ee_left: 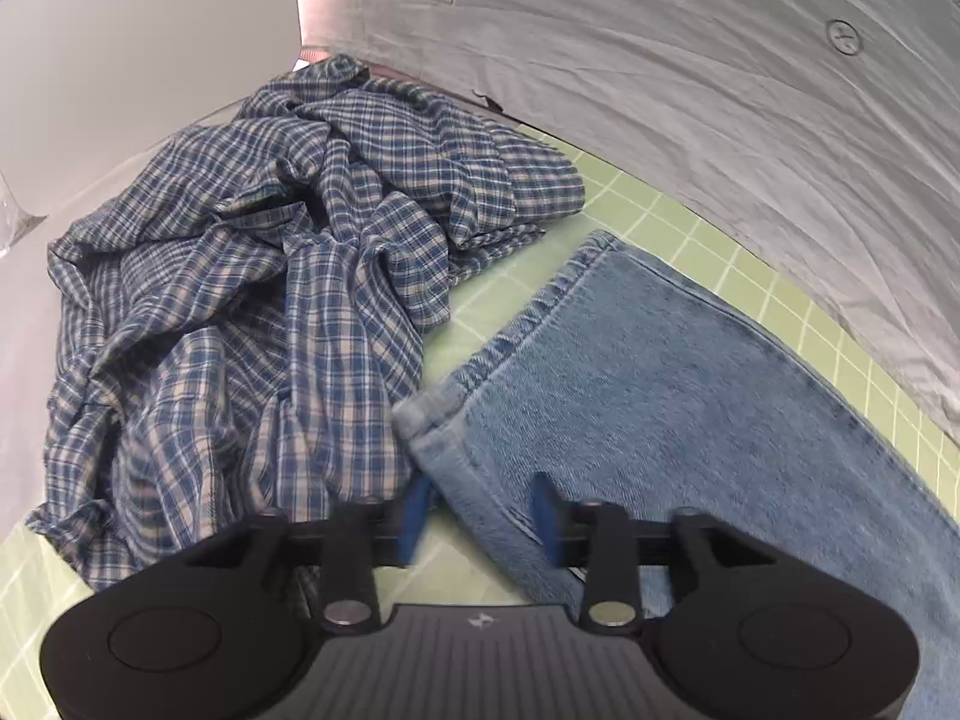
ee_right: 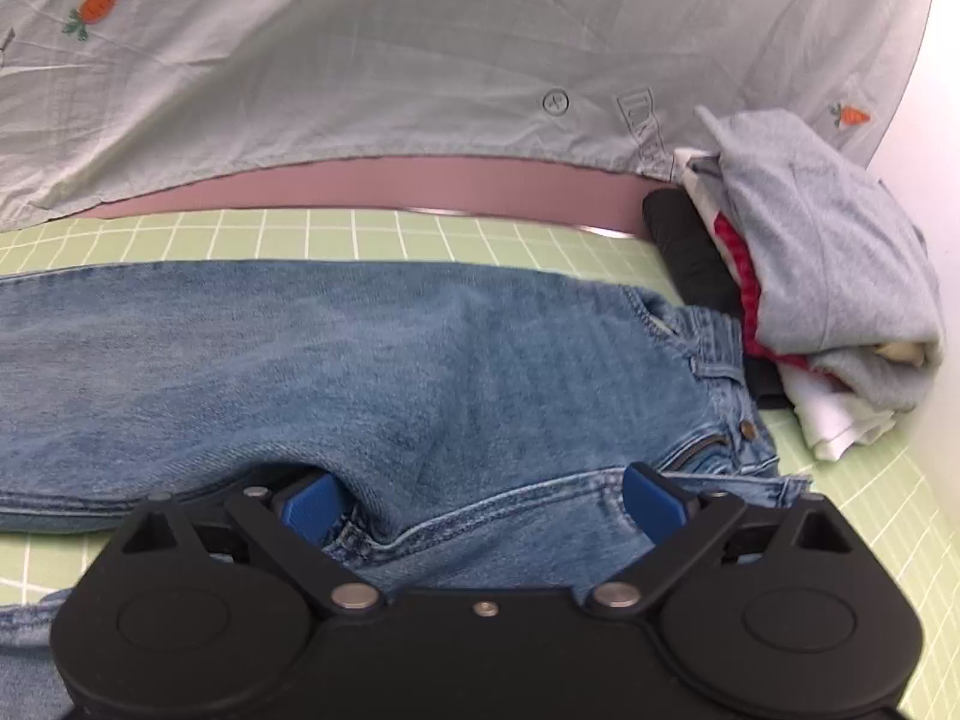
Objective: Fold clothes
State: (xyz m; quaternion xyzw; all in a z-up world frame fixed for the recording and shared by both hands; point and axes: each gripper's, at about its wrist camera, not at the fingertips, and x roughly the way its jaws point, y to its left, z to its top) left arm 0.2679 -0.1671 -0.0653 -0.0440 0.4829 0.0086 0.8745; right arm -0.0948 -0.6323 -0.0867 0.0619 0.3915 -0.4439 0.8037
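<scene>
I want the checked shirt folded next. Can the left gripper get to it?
Probably yes. The shirt lies crumpled just left of the open left gripper, with nothing lying on it. The gripper's pads now straddle the jeans' edge.

Left gripper [ee_left: 480, 516], right gripper [ee_right: 480, 504]: jaws apart.

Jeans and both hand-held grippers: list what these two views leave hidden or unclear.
- Left wrist view: the jeans run off the lower right edge; only a leg hem shows.
- Left hand-held gripper: its own body hides whether the pads pinch the denim edge.
- Right wrist view: the right hand-held gripper body covers the nearest denim; one pad is tucked under a fold.
- Folded pile: its lower garments are covered by the grey top layer.
</scene>
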